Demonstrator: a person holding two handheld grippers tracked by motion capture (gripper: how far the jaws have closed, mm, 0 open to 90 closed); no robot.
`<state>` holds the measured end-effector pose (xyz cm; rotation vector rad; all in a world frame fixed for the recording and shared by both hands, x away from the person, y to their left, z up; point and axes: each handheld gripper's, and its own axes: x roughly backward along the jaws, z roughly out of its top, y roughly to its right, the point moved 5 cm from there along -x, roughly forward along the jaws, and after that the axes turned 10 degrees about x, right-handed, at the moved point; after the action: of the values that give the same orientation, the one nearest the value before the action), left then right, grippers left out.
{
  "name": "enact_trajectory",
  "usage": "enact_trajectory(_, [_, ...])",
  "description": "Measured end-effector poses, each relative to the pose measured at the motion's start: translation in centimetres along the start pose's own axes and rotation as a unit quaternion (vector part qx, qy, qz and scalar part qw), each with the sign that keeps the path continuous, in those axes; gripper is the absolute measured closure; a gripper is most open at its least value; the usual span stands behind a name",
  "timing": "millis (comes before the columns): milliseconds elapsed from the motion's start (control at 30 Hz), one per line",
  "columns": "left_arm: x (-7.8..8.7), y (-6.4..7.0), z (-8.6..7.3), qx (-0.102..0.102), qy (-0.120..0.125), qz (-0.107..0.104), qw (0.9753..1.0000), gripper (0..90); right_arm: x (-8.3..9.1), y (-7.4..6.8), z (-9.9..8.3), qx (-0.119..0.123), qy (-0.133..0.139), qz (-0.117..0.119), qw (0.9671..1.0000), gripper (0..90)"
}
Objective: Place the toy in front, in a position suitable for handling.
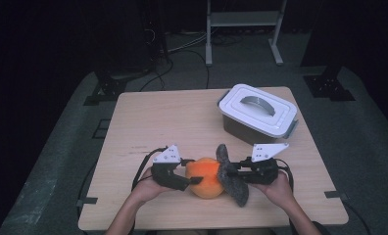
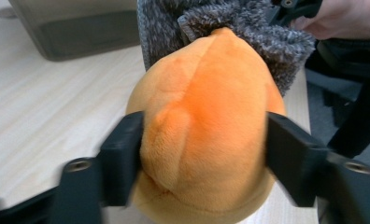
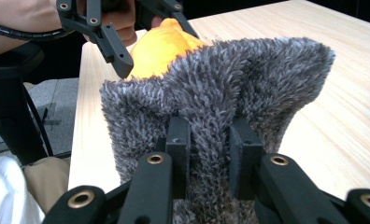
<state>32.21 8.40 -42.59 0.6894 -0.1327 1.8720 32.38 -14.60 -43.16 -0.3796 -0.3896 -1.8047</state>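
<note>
On the table [image 1: 148, 122], near its front edge, lies an orange plush [image 1: 206, 177] with a grey cloth [image 1: 231, 178] pressed against its 3 o'clock side. In the high view the left gripper [image 1: 191, 180] comes at the plush from 9 o'clock and the right gripper [image 1: 230, 171] comes at the cloth from 3 o'clock, so the two tools face each other across the toy.

The left gripper view shows the plush [image 2: 204, 135] squeezed between the two black jaws, one at 9 o'clock and one at 3 o'clock of it; both press into the fabric. The cloth [image 2: 248, 32] drapes over the far end of the plush, at 12 o'clock.

In the right gripper view the jaws pinch a fold of the cloth [image 3: 220, 102] between them, the pile bulging out to either side. Beyond the cloth, at 11 o'clock, the plush [image 3: 162, 46] peeks out, with the left gripper [image 3: 148, 32] around it.

A white-lidded box [image 1: 257, 113] stands well apart, at 1 o'clock from the plush, near the table's far right corner, its lid shut.
</note>
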Motion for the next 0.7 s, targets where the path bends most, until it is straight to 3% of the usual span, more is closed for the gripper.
enact_trajectory(133, [0.9,0.7,0.9,-0.024,0.001,0.027,0.9994,41.8,1.0,-0.4,1.4,0.020,0.041,-0.022,0.9987,73.0])
enact_trajectory(200, [0.9,0.9,1.0,-0.027,0.000,0.026,0.9993,41.8,1.2,-0.7,2.1,0.025,0.055,-0.024,0.9979,73.0])
enact_trajectory(267, [0.7,0.9,0.8,-0.029,-0.002,0.023,0.9993,41.5,0.8,-0.9,2.1,0.030,0.048,-0.020,0.9982,72.9])
enact_trajectory(333, [0.5,0.7,0.6,-0.024,-0.001,0.017,0.9996,39.1,0.0,-1.0,1.5,0.027,0.023,-0.010,0.9993,72.6])
enact_trajectory(433, [0.3,0.5,0.4,-0.018,0.003,0.010,0.9998,25.9,-0.7,-0.9,0.5,0.016,0.006,0.006,0.9998,72.6])
enact_trajectory(500, [0.1,0.1,0.2,-0.006,-0.007,0.014,0.9999,17.5,-0.6,-0.7,0.4,0.013,0.001,0.009,0.9999,72.6])
enact_trajectory(533, [0.1,0.1,0.2,-0.006,-0.007,0.014,0.9999,17.2,-0.5,-0.6,0.3,0.013,0.001,0.008,0.9999,72.6])
enact_trajectory(600, [-0.3,0.0,-0.2,0.001,-0.003,-0.004,1.0000,22.2,-0.4,-0.5,-0.1,0.007,-0.005,0.011,0.9999,72.6])
enact_trajectory(700, [-0.1,0.4,0.0,-0.017,0.003,0.002,0.9998,37.1,-0.1,-0.5,0.0,0.009,-0.006,0.005,0.9999,72.9])
